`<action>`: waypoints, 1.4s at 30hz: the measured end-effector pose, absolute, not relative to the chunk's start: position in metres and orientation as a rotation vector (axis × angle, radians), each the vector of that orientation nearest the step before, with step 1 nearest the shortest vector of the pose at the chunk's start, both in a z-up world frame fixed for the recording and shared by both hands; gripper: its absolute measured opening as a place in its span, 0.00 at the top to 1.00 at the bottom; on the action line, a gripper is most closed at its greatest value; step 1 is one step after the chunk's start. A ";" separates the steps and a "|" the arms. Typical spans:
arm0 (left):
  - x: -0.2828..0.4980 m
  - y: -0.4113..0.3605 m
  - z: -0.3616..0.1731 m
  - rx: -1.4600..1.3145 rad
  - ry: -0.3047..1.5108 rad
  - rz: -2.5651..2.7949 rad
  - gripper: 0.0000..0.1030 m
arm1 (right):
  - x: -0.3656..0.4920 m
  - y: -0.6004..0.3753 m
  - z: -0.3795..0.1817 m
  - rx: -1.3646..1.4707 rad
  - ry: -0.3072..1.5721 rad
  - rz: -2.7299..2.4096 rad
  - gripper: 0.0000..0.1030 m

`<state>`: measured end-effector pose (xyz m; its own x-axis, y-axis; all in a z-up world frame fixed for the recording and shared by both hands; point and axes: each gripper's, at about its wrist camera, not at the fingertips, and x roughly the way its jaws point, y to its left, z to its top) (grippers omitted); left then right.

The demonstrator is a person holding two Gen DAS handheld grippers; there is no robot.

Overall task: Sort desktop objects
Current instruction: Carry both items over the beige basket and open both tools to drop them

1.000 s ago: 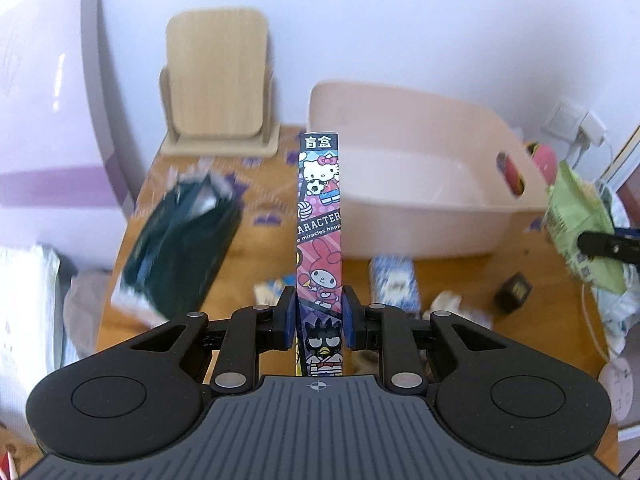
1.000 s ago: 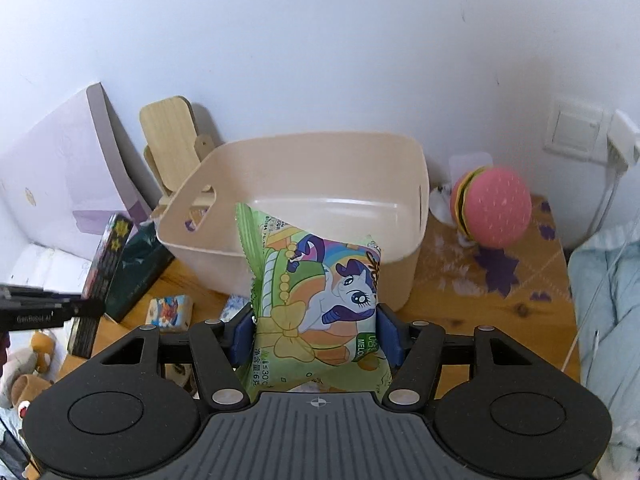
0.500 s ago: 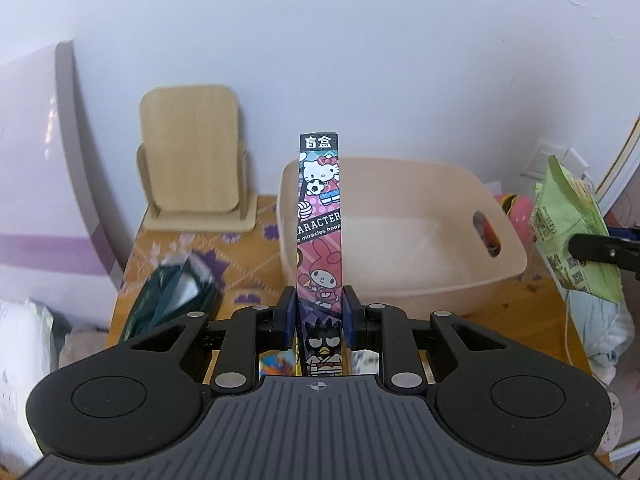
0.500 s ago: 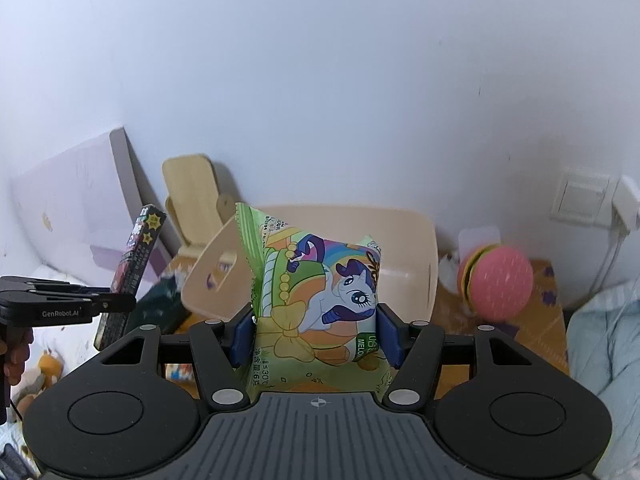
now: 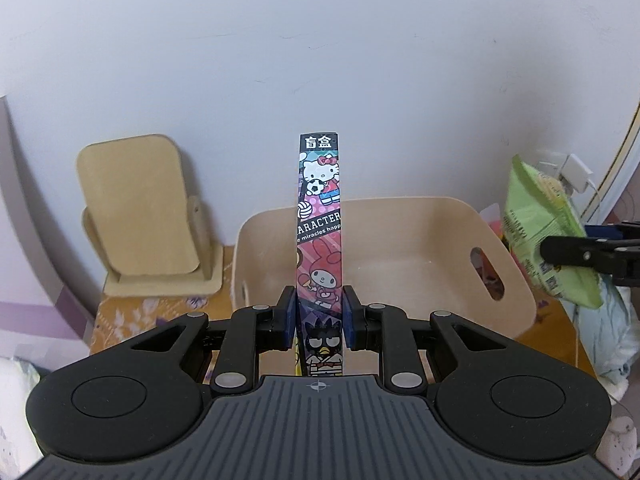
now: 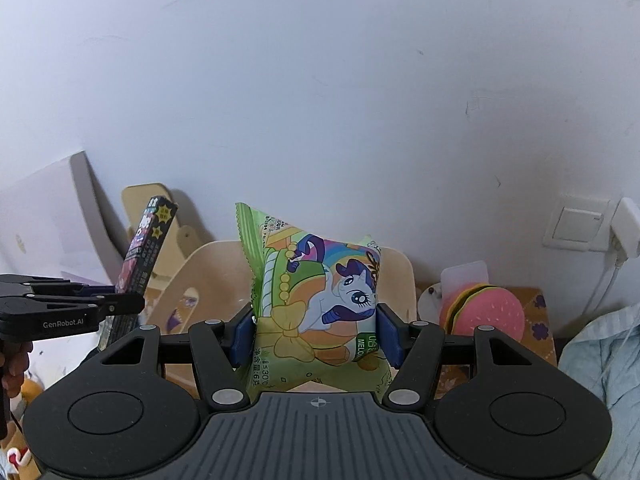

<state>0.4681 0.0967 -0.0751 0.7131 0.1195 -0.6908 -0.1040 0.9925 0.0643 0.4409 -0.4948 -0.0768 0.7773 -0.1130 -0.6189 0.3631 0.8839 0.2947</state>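
Note:
My left gripper (image 5: 319, 318) is shut on a tall narrow cartoon-character box (image 5: 320, 216), held upright in front of the beige plastic bin (image 5: 432, 240). The same box (image 6: 146, 248) and the left gripper (image 6: 120, 304) show at the left of the right wrist view. My right gripper (image 6: 316, 334) is shut on a green snack bag with a pony print (image 6: 316, 288), raised before the bin (image 6: 200, 276). In the left wrist view that bag (image 5: 536, 232) hangs at the right, beyond the bin's handle side. The bin's inside looks bare where it shows.
A wooden stand (image 5: 140, 216) leans against the white wall at the back left. A pink burger-shaped toy (image 6: 486, 314) sits right of the bin on the wooden desk (image 5: 552, 336). A wall socket with a plugged charger (image 6: 624, 232) is at the right, pale blue cloth (image 6: 600, 360) below it.
Both grippers have risen and drawn toward the bin with their loads. The clutter on the desk in front of the bin has dropped out of view and more wall shows.

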 end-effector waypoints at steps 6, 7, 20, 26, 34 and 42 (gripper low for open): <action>0.493 0.094 -0.092 0.031 0.811 0.131 0.78 | 0.471 -0.501 -0.095 0.427 0.675 -0.272 0.43; 0.496 0.094 -0.096 0.032 0.822 0.132 0.78 | 0.476 -0.500 -0.098 0.425 0.684 -0.271 0.43; 0.524 0.083 -0.146 0.040 0.996 0.136 0.78 | 0.529 -0.487 -0.166 0.379 0.903 -0.259 0.43; 0.518 0.093 -0.144 -0.070 1.026 0.140 0.74 | 0.526 -0.481 -0.178 0.414 0.943 -0.263 0.34; 0.493 0.102 -0.117 -0.072 0.919 0.140 0.39 | 0.509 -0.491 -0.160 0.466 0.876 -0.297 0.10; 0.453 0.099 -0.081 -0.036 0.816 0.159 0.36 | 0.471 -0.486 -0.127 0.436 0.781 -0.346 0.00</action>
<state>0.4531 0.0991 -0.0809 0.6740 0.1271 -0.7277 -0.1547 0.9875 0.0292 0.4710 -0.4858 -0.1266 0.6625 -0.1374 -0.7363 0.4528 0.8565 0.2476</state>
